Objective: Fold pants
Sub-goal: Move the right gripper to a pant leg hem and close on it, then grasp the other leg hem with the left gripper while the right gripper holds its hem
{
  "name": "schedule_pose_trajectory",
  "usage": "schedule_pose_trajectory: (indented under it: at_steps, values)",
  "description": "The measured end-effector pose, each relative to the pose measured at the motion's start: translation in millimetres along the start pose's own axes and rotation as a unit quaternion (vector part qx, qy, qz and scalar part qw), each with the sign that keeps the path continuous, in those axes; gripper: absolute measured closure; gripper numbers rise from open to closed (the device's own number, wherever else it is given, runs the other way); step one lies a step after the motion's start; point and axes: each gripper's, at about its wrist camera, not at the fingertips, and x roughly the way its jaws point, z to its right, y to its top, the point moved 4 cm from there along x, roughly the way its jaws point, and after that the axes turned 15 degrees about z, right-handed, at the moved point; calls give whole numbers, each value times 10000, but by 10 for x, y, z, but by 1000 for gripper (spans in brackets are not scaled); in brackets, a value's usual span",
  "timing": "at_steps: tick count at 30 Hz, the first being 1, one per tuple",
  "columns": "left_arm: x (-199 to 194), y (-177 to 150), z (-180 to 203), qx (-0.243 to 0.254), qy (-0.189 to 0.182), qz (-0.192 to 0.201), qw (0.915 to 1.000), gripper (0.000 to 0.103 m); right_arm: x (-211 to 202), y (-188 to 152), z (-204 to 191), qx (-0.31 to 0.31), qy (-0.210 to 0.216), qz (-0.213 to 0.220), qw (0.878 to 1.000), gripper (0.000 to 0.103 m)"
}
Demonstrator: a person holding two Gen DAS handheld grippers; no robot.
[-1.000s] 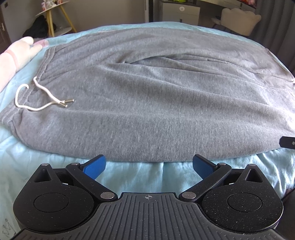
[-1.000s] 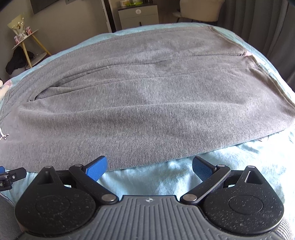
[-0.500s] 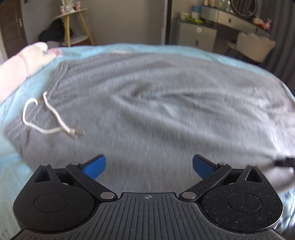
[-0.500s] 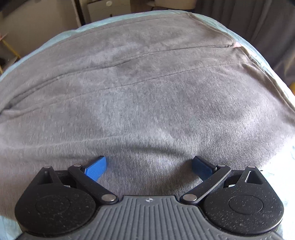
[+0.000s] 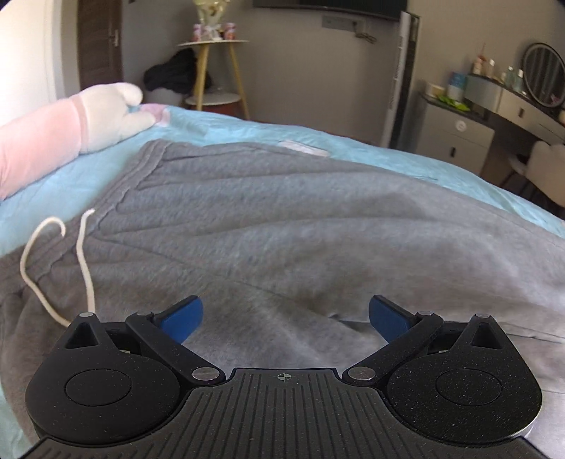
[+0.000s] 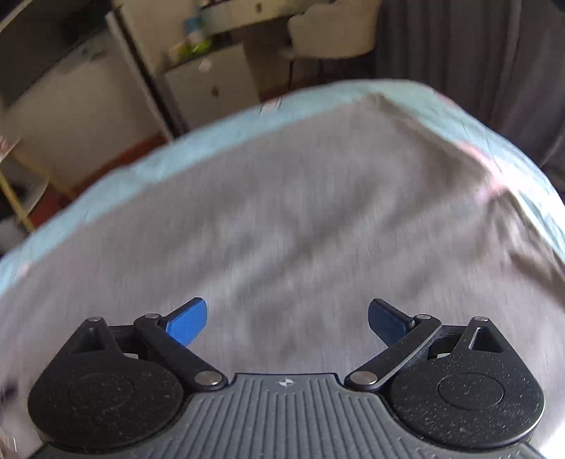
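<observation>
Grey sweatpants (image 5: pixel 282 229) lie spread flat on a light blue bed (image 5: pixel 353 148). Their ribbed waistband is at the left, with a white drawstring (image 5: pixel 83 257) looped over it. My left gripper (image 5: pixel 284 316) hangs open over the cloth just right of the drawstring, above a fold crease, with nothing between its blue pads. In the right wrist view the pants (image 6: pixel 300 212) are blurred by motion. My right gripper (image 6: pixel 286 320) is over the leg part, its jaws wide and starting to close, with only cloth below them.
A pink and white plush toy (image 5: pixel 70 120) lies at the bed's far left corner. Beyond the bed stand a wooden side table (image 5: pixel 215 70), a dresser with a round mirror (image 5: pixel 494 116) and a pale chair (image 6: pixel 332 31). Dark curtains (image 6: pixel 476 53) hang at the right.
Both grippers have moved forward from the pants' near edge to over the cloth. The left view now sits close to the drawstring. The right gripper's blue pads stand slightly closer together.
</observation>
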Motion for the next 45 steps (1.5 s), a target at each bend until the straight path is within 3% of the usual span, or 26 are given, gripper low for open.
schedule_pose_trajectory:
  at_steps: [2,5,8,15,17,18,20,25,28,32,35,38,41,43,45]
  values:
    - [19,-57,-74,4,38,97,9999,0,470,318,-99,255,-242,25,9994,31]
    - [53,-101,-153,29,90,220,9997,0,1123,682,-154,854,-617,51,9944,48]
    - [100,-160,-169,-57,126,242,9996,0,1577,848,-189,1338,-1038,86,9855,46]
    - [160,-283,-136,21,150,397,9991,0,2039,861,-167,1364,-1587,176,9777,50]
    - [168,-296,-152,-57,135,430,9990,0,2025,855,-131,1281,-1700,287,9767,67]
    - [168,-297,-160,-98,125,430,9990,0,2010,847,-106,1246,-1693,325,9771,80]
    - [167,-295,-166,-140,106,422,9990,0,1928,844,-37,1360,-1418,370,9798,98]
    - [164,-303,-200,-292,36,441,9986,0,1061,686,165,1620,-623,1088,9788,99]
    - [159,-307,-216,-357,4,471,9983,0,269,238,398,1885,-308,1579,9688,99]
    - [134,-310,-267,-526,-72,540,9971,0,-345,-480,708,2416,-332,1699,9548,100]
    - [102,-310,-303,-658,-124,586,9960,0,-398,-757,938,2604,-641,1538,9510,97]
    - [29,-296,-301,-692,-156,554,9959,0,-357,-694,1122,2798,-480,1538,9464,92]
    - [-75,-263,-271,-645,-141,402,9970,0,-305,-708,1253,3220,-200,1582,9332,79]
    - [-138,-180,-240,-897,-308,232,9952,0,-228,-761,1353,3541,-198,1301,9259,76]
    - [-189,-37,-195,-1213,-562,175,9909,0,-173,-856,1443,4093,-152,964,9072,76]
